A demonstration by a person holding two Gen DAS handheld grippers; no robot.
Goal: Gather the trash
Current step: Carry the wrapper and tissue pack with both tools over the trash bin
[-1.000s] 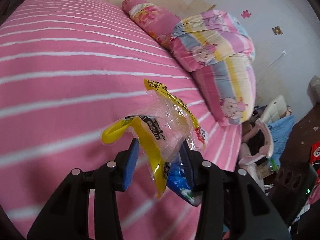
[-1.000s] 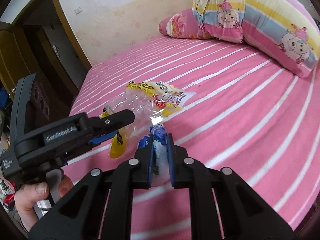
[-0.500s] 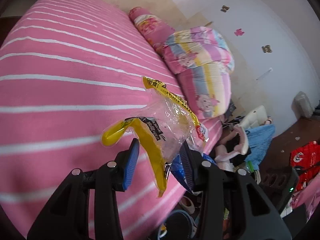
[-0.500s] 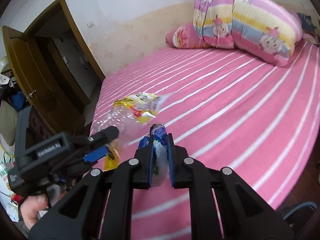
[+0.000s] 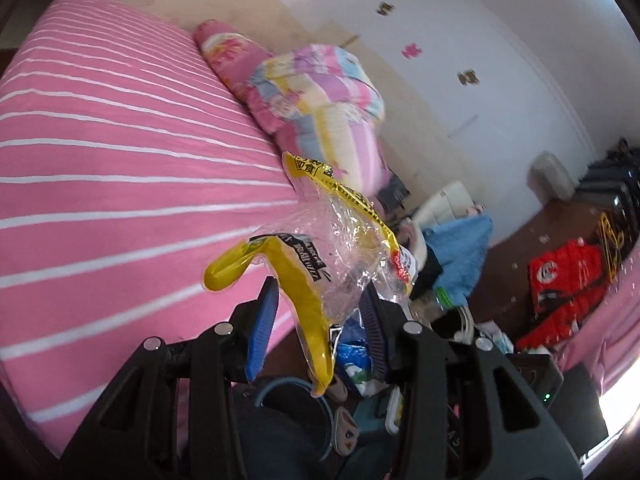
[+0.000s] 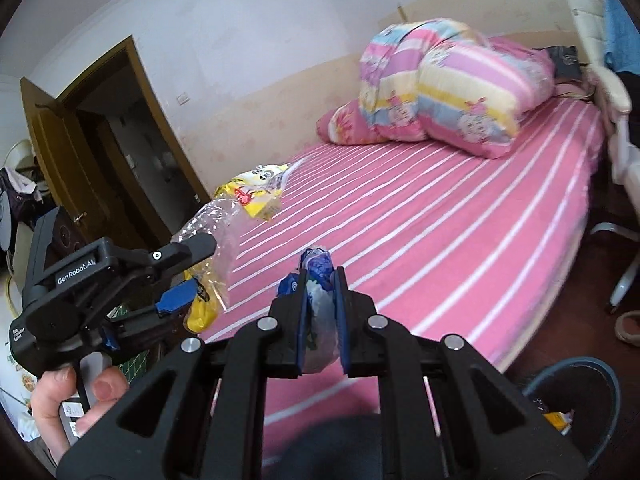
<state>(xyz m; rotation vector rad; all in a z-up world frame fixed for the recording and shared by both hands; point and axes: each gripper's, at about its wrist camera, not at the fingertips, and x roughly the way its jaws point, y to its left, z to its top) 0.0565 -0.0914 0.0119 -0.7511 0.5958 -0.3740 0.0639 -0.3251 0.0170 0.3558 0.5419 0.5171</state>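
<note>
A crumpled yellow and clear plastic bag [image 5: 320, 272] hangs in the air, and my left gripper [image 5: 320, 292] is shut on its lower part. From the right wrist view the same left gripper [image 6: 198, 272] shows at the left with the bag [image 6: 240, 204] sticking up from it. My right gripper [image 6: 321, 280] is shut on a blue and white wrapper [image 6: 316, 272], held above the bed's edge. That wrapper [image 5: 354, 356] also peeks out beside my left gripper's right finger. A dark blue bin [image 6: 560, 366] stands on the floor at the bed's foot; its rim [image 5: 280, 386] lies under my left gripper.
The pink striped bed [image 6: 440, 216] carries a folded colourful quilt [image 6: 452, 92] and a pink pillow [image 5: 228, 48]. A white chair [image 6: 608, 92] stands by the bed. Red packs [image 5: 568, 280] and a blue cloth [image 5: 464, 248] lie on the dark floor. A hand [image 6: 60, 396] grips the left handle near an open brown door [image 6: 60, 152].
Both grippers have drawn back from over the mattress to its edge and risen, each keeping its trash. The bin and cluttered floor have come into view.
</note>
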